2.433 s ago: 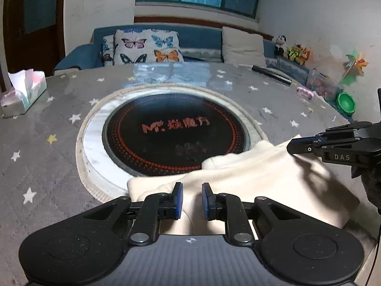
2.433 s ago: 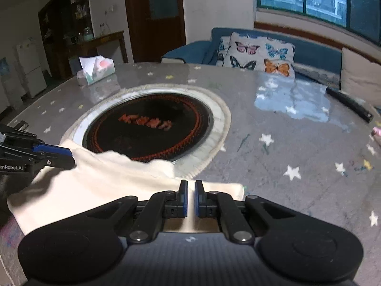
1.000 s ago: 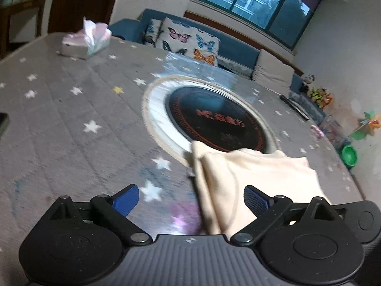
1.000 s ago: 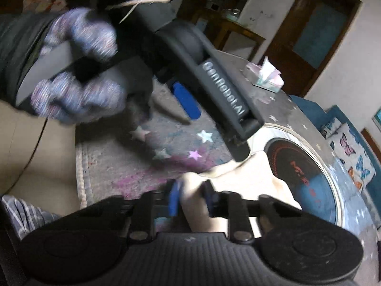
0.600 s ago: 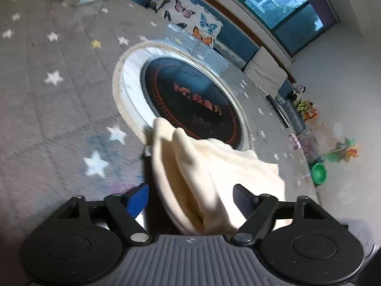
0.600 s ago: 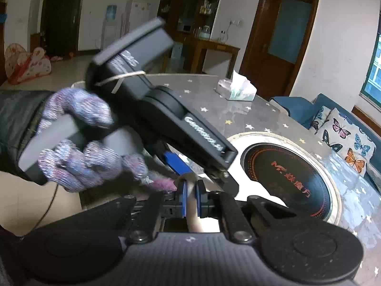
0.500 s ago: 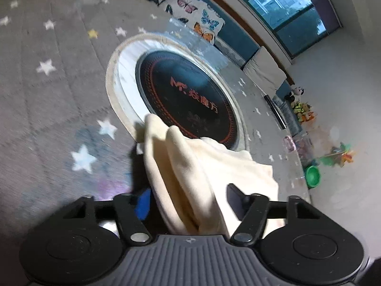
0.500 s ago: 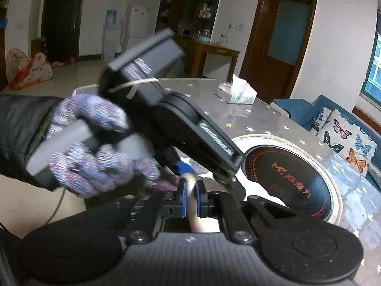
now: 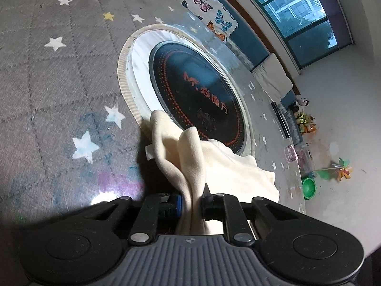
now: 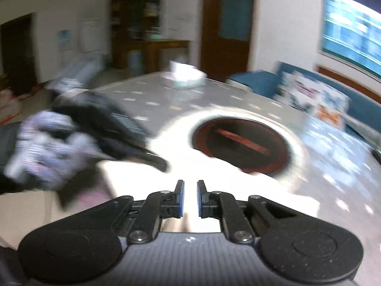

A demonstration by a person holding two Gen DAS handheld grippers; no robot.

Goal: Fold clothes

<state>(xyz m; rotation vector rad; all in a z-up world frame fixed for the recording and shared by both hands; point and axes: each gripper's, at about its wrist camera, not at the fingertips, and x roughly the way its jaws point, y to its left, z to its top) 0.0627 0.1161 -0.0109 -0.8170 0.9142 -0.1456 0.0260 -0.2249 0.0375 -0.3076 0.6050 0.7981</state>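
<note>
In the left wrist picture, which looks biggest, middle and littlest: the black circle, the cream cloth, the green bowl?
1. Black circle and cream cloth: alike; the cloth is nearer, so unsure.
2. Green bowl: littlest.

Cream cloth [image 9: 190, 157]: soft, matt, fleecy nap, thick folds. Table cover [image 9: 47, 83]: grey quilted fabric with printed stars under a clear glossy film that catches glare. Round black plate [image 9: 197, 100] in the table: smooth, glossy glass-like face, orange print; pale polished ring around it. Left gripper [image 9: 191, 205]: matt black plastic, ribbed grey body, bright metal screws, blue pads. Right gripper [image 10: 189, 199]: same make. Glove [image 10: 45, 147]: knitted, speckled, blurred. Cushion [image 9: 209, 12]: printed cloth.
</note>
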